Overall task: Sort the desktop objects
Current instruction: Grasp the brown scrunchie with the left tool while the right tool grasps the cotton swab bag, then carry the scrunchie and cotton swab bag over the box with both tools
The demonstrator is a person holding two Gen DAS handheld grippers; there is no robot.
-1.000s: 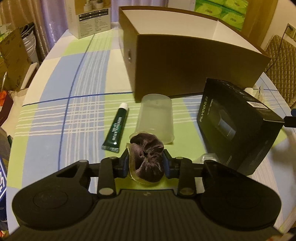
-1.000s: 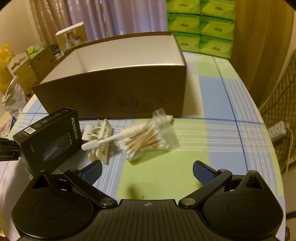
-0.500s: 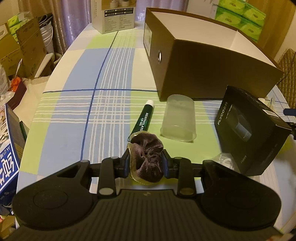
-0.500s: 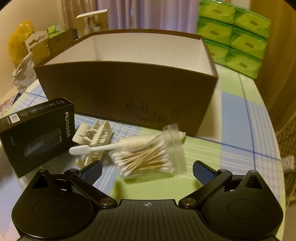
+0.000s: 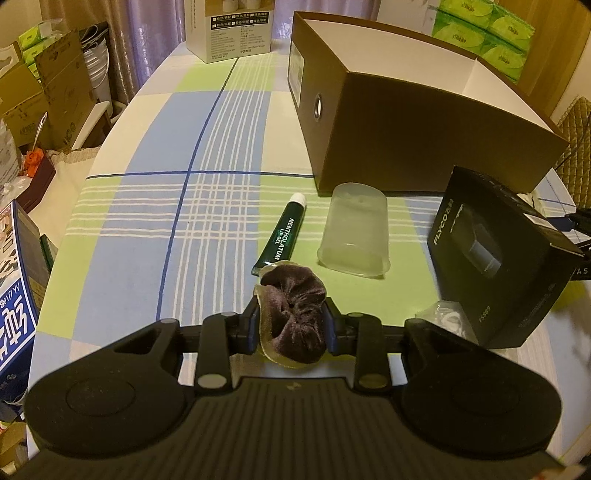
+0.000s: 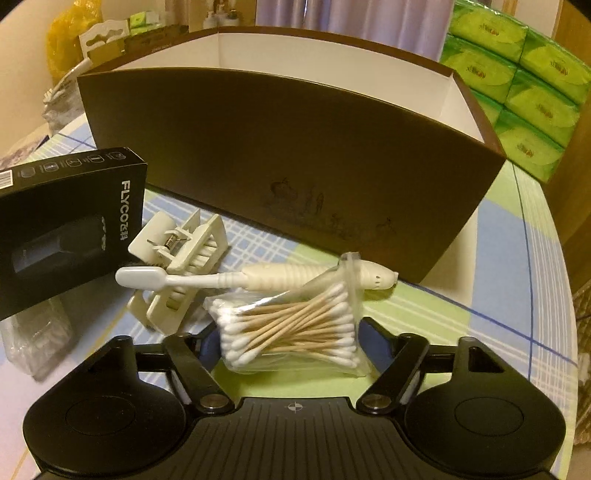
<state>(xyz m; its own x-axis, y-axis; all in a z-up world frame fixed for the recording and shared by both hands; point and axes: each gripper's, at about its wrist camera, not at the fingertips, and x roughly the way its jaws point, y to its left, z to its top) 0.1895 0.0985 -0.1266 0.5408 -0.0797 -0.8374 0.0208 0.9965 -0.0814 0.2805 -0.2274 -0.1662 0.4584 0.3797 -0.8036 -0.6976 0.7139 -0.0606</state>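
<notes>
My left gripper (image 5: pixel 291 325) is shut on a dark velvet scrunchie (image 5: pixel 295 302) in a clear wrapper, held above the checked tablecloth. Just beyond it lie a green lip-gel tube (image 5: pixel 282 236) and an upturned translucent cup (image 5: pixel 354 232). The open brown box (image 5: pixel 424 129) stands behind them. In the right wrist view my right gripper (image 6: pixel 291 336) has its two pads against the sides of a bag of cotton swabs (image 6: pixel 288 321), which rests on the table. A white toothbrush (image 6: pixel 229 278) and a cream claw clip (image 6: pixel 181 251) lie just beyond the bag, in front of the brown box (image 6: pixel 295 155).
A black Flycoo box (image 5: pixel 495 254) stands right of the cup, also seen as the black box (image 6: pixel 66 229) at the left of the right wrist view. A small clear packet (image 5: pixel 448 314) lies at its foot. Green tissue packs (image 6: pixel 524 92) are stacked behind the brown box. A white carton (image 5: pixel 229 29) stands at the far end.
My right gripper has dropped forward onto the swab bag and its fingers have narrowed from wide open to the bag's sides. My left gripper, still holding the scrunchie, has swung left and back.
</notes>
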